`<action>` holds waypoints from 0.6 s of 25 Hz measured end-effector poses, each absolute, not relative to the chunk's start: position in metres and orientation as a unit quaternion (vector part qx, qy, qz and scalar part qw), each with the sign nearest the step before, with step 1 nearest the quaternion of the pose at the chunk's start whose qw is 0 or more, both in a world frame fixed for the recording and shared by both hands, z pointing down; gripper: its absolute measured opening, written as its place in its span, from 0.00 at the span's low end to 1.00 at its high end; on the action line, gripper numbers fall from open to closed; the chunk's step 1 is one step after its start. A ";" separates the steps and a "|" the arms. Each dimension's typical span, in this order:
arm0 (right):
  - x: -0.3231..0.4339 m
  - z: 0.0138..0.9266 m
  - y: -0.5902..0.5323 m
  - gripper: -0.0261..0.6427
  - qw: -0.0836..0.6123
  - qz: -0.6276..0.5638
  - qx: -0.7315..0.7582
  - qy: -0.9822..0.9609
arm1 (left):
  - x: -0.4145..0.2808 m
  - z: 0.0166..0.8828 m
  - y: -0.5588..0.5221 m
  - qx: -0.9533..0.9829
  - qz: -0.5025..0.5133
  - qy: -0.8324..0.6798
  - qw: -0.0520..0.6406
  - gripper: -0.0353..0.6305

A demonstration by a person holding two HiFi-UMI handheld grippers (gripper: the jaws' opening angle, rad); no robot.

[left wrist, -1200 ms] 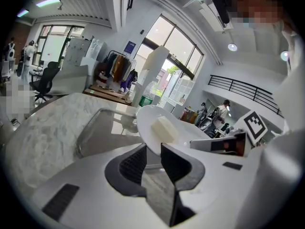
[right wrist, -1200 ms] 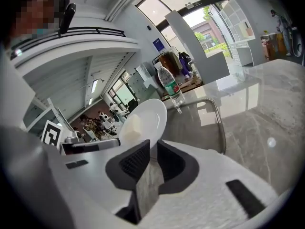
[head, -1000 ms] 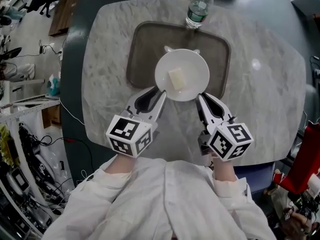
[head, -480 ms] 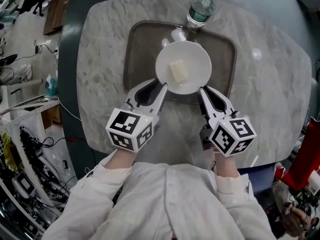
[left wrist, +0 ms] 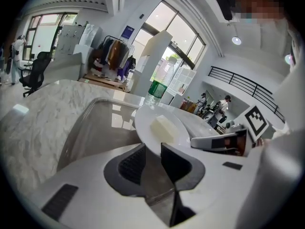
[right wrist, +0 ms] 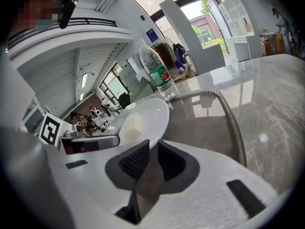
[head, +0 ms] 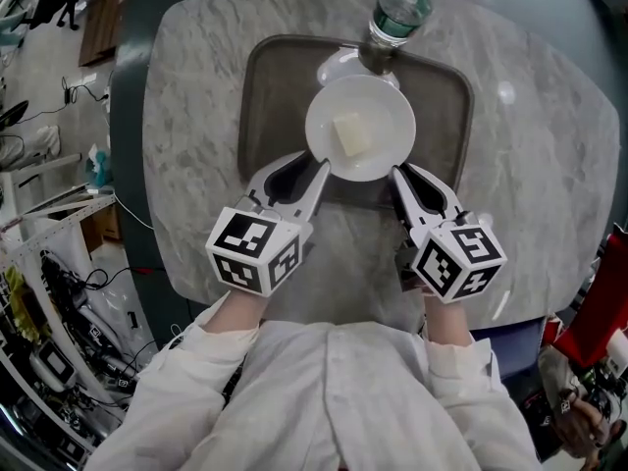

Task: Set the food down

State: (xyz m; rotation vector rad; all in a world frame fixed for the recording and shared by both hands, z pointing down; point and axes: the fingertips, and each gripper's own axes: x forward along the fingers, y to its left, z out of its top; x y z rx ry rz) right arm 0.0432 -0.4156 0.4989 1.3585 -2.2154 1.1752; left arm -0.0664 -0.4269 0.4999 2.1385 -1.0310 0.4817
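Forward goes the plate (head: 385, 116) since a second ago: it's over the middle of the tray (head: 263, 96) now, closer to the bottle (head: 397, 13) at the top of the frame. Left gripper (head: 312, 177) and right gripper (head: 400, 180) each pinch its near rim, with the food block (head: 350, 133) at its centre. Left gripper view: jaws nearly closed, clamped on the white rim (left wrist: 147, 123), block (left wrist: 163, 127) mid-frame. Right gripper view: same story, jaws nipped tight on the rim (right wrist: 153, 114), bottle (right wrist: 156, 70) upright at upper centre.
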 end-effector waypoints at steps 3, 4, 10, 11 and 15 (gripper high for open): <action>0.043 0.504 -0.417 0.09 0.157 0.409 0.468 -0.768 | -0.065 0.502 -0.429 0.824 0.197 -0.398 0.351 0.19; 0.044 0.505 -0.418 0.09 0.159 0.411 0.467 -0.767 | -0.065 0.503 -0.430 0.824 0.201 -0.396 0.352 0.19; 0.042 0.510 -0.419 0.09 0.171 0.417 0.455 -0.768 | -0.066 0.514 -0.431 0.812 0.244 -0.394 0.356 0.20; 0.042 0.511 -0.419 0.09 0.173 0.419 0.453 -0.768 | -0.066 0.516 -0.432 0.810 0.249 -0.395 0.355 0.20; 0.043 0.513 -0.418 0.09 0.185 0.424 0.450 -0.764 | -0.066 0.518 -0.430 0.807 0.264 -0.390 0.357 0.20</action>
